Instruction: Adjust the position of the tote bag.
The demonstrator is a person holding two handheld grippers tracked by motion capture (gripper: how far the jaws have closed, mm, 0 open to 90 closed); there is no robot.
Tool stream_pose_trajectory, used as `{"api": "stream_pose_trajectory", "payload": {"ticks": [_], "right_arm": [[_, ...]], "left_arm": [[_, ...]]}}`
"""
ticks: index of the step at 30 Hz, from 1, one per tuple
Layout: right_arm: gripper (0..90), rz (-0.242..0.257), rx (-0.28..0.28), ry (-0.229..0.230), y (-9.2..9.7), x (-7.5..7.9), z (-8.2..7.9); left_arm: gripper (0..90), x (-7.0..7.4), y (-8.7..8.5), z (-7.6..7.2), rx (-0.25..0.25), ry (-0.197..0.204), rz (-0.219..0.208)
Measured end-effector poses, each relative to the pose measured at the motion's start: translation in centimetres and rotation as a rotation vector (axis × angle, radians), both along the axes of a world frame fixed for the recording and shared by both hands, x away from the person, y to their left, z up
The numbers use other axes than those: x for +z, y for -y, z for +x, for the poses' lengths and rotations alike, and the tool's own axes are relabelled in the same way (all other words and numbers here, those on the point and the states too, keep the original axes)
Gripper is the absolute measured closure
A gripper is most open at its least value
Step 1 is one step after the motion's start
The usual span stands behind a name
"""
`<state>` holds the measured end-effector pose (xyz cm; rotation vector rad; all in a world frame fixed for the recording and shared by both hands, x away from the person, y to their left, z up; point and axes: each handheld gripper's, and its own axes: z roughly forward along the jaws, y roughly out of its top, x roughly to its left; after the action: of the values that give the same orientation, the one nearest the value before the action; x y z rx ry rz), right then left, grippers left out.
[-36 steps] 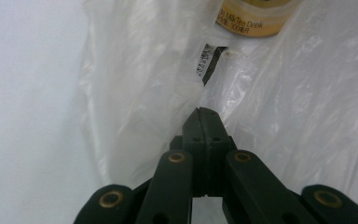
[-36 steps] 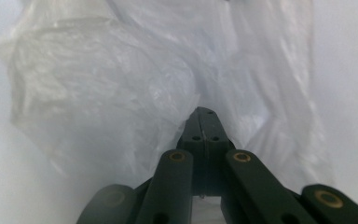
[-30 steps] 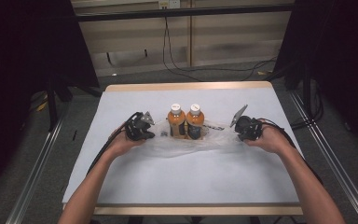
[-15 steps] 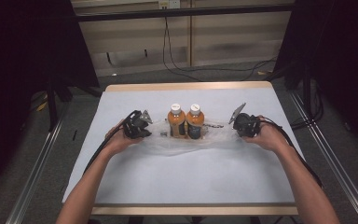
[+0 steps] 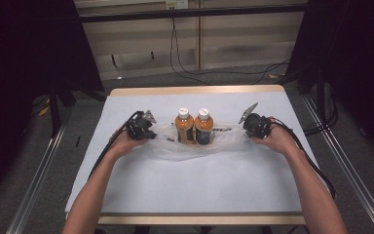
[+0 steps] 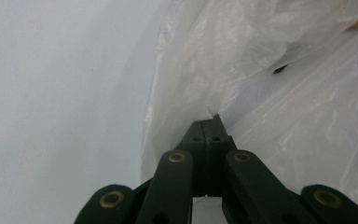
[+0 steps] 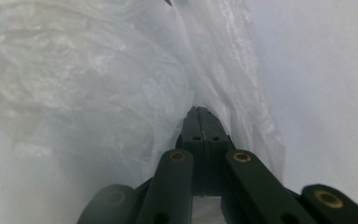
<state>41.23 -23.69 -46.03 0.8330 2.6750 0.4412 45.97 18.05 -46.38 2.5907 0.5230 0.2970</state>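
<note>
Two bottles of orange drink with white caps, one [image 5: 184, 127] beside the other [image 5: 203, 127], stand upright in a clear plastic bag [image 5: 190, 148] at the middle of the white table. My left gripper [image 5: 154, 132] is at the bag's left end. In the left gripper view its jaws [image 6: 208, 122] are shut, pinching the bag's film [image 6: 261, 70]. My right gripper [image 5: 242, 130] is at the bag's right end. The right gripper view shows its jaws [image 7: 200, 112] shut on the bag's crumpled film [image 7: 98, 84]. The bag lies spread between the two grippers.
The white table top [image 5: 190, 190] has wooden edges at the back and front. Metal rails run along the floor on both sides. Cables trail from each gripper along the forearms, and others hang on the back wall.
</note>
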Motion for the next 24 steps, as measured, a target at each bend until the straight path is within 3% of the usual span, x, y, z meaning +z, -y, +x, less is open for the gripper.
{"api": "stream_pose_trajectory", "payload": {"ticks": [2, 4, 7, 12, 16, 21, 22, 24], "right_arm": [[90.0, -0.011, -0.003, -0.006, 0.1, 0.0, -0.2], [90.0, -0.021, 0.002, -0.021, 0.4, 0.1, -0.4], [90.0, 0.0, -0.012, -0.016, 0.9, 0.0, -0.7], [90.0, -0.006, -0.006, -0.021, 0.9, 0.1, -0.8], [90.0, -0.018, 0.013, -0.015, 1.0, 0.1, -1.2], [90.0, -0.015, -0.004, -0.005, 0.9, 0.1, -1.4], [90.0, -0.001, -0.017, -0.01, 1.0, 0.1, -1.5], [90.0, 0.036, -0.018, -0.007, 1.3, 0.1, -1.7]], "left_arm": [[90.0, 0.0, -0.5, -0.1, 0.008, -0.017, -0.016], [90.0, 0.1, -0.7, -0.3, -0.004, -0.002, 0.024], [90.0, 0.1, -1.0, -0.5, 0.008, -0.011, 0.018], [90.0, 0.3, -0.9, -0.6, -0.008, -0.005, 0.043], [90.0, 0.2, -1.2, -0.8, 0.0, -0.017, 0.018], [90.0, 0.1, -1.3, -0.8, 0.037, -0.038, -0.017], [90.0, 0.0, -1.2, -0.9, 0.039, -0.033, -0.053], [90.0, 0.0, -1.3, -1.1, 0.044, -0.034, -0.087]]}}
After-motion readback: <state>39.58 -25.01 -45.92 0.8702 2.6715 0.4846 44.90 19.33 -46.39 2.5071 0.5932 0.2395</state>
